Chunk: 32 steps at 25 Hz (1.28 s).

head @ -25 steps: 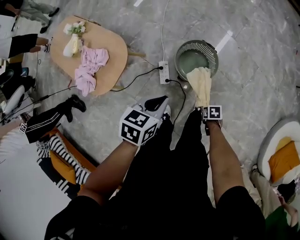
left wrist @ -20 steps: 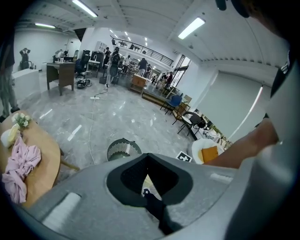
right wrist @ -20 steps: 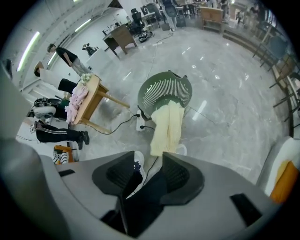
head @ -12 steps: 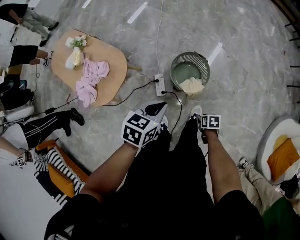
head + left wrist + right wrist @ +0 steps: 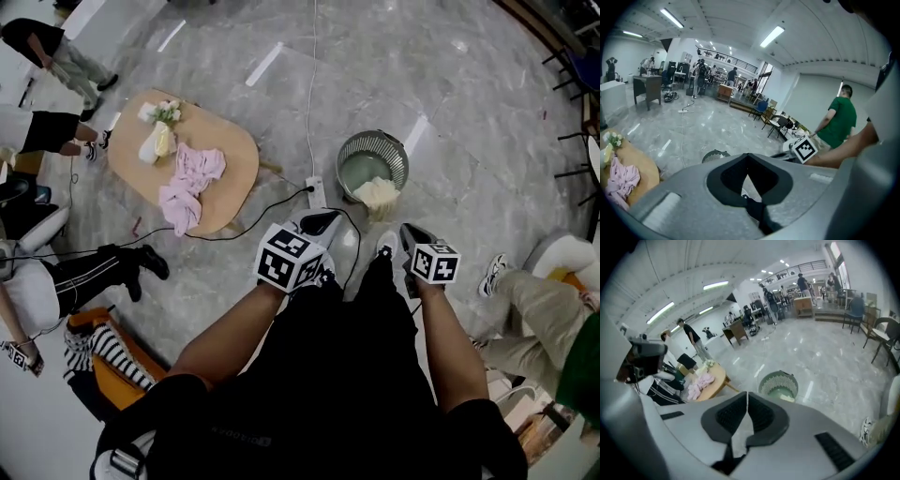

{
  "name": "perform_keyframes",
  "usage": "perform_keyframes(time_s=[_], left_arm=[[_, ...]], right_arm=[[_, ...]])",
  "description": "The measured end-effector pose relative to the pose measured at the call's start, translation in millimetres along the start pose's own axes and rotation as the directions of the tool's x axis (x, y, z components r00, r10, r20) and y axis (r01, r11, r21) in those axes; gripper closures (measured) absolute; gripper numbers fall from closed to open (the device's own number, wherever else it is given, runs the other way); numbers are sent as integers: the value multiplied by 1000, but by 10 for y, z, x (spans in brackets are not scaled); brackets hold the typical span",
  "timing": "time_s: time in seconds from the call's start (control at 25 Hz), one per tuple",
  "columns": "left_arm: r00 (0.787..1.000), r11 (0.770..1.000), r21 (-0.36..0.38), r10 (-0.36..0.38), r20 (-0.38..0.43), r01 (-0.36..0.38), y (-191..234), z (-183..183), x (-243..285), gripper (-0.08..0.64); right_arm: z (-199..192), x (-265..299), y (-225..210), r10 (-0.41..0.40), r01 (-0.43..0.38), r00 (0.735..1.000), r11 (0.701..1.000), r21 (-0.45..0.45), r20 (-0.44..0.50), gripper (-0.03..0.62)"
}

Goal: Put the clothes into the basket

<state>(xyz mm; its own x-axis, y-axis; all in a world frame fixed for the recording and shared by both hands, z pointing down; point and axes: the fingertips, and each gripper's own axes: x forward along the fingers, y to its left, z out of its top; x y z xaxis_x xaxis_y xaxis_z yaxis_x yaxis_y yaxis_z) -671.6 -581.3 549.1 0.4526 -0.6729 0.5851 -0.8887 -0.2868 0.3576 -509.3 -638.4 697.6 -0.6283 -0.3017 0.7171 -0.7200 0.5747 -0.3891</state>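
Observation:
A round slatted basket [image 5: 349,151] stands on the grey floor. A cream cloth [image 5: 377,192] lies in it, draped over its near rim. Pink clothes [image 5: 192,178] lie heaped on a low oval wooden table [image 5: 240,150] to the left. My right gripper [image 5: 410,234] hangs above the floor, nearer me than the basket, its jaws closing with nothing between them. In the right gripper view the right gripper [image 5: 747,393] points at the basket [image 5: 779,384]. My left gripper [image 5: 319,223] is shut and empty; its own view shows the left gripper [image 5: 748,155] and the pink clothes [image 5: 621,180].
A white power strip [image 5: 316,192] with black cables lies between table and basket. A small vase of flowers [image 5: 159,131] stands at the table's far end. A seated person's legs [image 5: 122,262] are at the left, another person's leg [image 5: 530,300] at the right.
The cream cloth, held up over the basket by my right gripper a second ago, has dropped onto the basket's rim. Both grippers have risen, the right one most.

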Motion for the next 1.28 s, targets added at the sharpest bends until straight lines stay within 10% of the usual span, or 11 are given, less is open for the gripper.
perform_keyframes(time_s=[0.32,1.28], left_arm=[[997,997,53,-66,27,64,-330,42,-271,558],[986,999,38,27,164,-34,-1728,33,-301,558]], right_arm=[[599,-905,829,86,-84,962,996,-21,260,577],[459,-2247,995,309,-240,909,936,-256,279,578]])
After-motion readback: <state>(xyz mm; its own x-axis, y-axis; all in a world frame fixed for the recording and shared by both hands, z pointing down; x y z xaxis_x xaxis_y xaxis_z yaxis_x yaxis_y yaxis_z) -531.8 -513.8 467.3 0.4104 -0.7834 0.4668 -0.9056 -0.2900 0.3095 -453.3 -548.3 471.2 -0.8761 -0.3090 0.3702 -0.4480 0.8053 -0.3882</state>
